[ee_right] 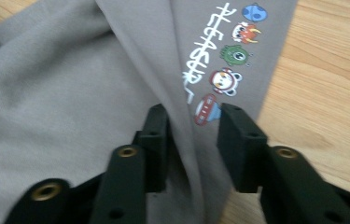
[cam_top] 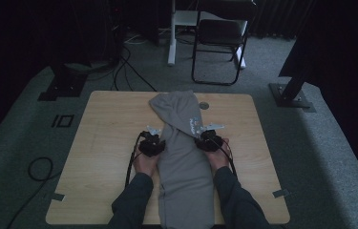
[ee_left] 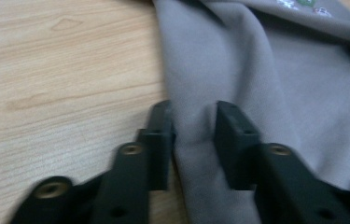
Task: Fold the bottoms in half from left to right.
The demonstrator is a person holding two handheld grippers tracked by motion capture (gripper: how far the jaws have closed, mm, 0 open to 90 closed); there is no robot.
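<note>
A grey garment (cam_top: 184, 157) lies lengthwise down the middle of the wooden table (cam_top: 105, 138), its far end folded over. My left gripper (cam_top: 152, 143) sits at its left edge; in the left gripper view the jaws (ee_left: 193, 112) stand open astride a fold of the grey cloth (ee_left: 266, 84). My right gripper (cam_top: 208, 140) sits at the garment's right edge. It is open too (ee_right: 191, 114), with a ridge of cloth (ee_right: 70, 84) between the jaws, beside white lettering and a row of cartoon prints (ee_right: 228, 56).
A small round disc (cam_top: 204, 105) lies on the table near the garment's far end. Beyond the table stand a folding chair (cam_top: 219, 33) and a white post (cam_top: 171, 33). Black stand bases (cam_top: 293, 95) (cam_top: 62, 86) flank the far corners. Cables (cam_top: 40, 168) lie on the carpet at left.
</note>
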